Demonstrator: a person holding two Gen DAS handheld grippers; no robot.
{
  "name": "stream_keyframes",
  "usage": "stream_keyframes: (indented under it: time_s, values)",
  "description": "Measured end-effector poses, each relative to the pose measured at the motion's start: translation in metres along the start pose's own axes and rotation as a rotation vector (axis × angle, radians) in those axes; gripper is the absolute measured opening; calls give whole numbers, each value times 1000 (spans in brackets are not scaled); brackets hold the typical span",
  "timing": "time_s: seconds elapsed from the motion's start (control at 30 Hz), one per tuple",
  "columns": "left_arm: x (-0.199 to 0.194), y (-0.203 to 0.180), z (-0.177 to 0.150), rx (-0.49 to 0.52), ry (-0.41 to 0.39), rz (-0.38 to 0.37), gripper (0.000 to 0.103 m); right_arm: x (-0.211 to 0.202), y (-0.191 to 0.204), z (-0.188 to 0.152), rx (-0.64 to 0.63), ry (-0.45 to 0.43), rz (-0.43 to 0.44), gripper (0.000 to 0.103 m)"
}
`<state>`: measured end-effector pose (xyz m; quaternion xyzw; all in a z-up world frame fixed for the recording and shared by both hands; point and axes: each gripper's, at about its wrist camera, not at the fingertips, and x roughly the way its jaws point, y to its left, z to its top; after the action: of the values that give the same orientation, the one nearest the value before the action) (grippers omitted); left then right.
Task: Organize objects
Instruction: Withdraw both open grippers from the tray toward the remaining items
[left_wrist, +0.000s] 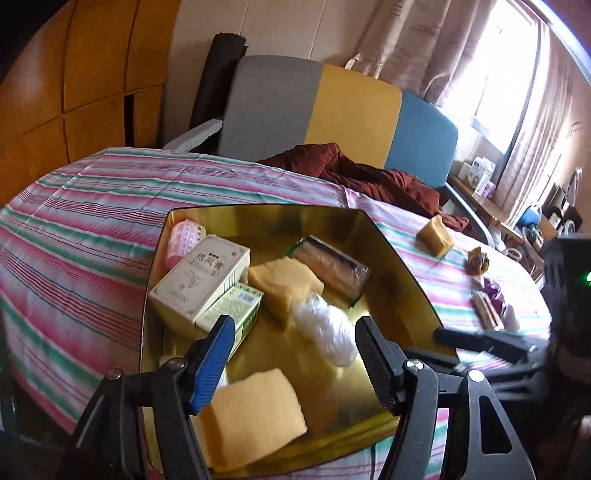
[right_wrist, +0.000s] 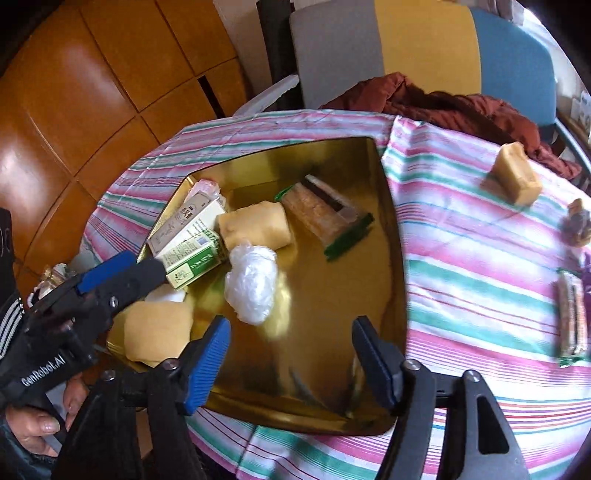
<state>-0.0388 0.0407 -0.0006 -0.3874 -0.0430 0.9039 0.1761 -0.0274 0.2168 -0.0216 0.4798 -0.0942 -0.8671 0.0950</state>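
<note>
Both tools stand about half open with nothing between their pads. The left tool (left_wrist: 295, 354) hangs over the near end of the gold tray (left_wrist: 402, 273), a yellow sponge (left_wrist: 255, 417) lying just below its blue-padded finger, though whether the two touch cannot be told. The right tool (right_wrist: 291, 360) hovers over the tray's bare near corner, close to a crumpled white plastic bag (right_wrist: 251, 284) and clear of it. The tray sits on the counter's striped cloth (right_wrist: 461, 266) and holds two cartons, a cream box (left_wrist: 201, 277) and a green box (left_wrist: 236, 308), a second sponge (left_wrist: 284, 288), a wrapped snack bar (left_wrist: 332, 269) and a pink ridged item (left_wrist: 184, 238) half hidden behind the cream box. Outside the tray, well to its right, lie another sponge block (right_wrist: 515, 177) and several small wrapped things, blurred and cut off by the picture's edge.
</note>
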Motion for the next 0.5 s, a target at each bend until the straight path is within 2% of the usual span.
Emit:
stream_keyframes:
  time_s: [0.23, 0.5]
  values:
    - [-5, -13, -8, 53, -15, 17, 73, -26, -18, -2, -10, -48, -101, 77]
    - [-7, -30, -12, 108, -32, 57, 76, -37, -21, -6, -25, -69, -142, 81]
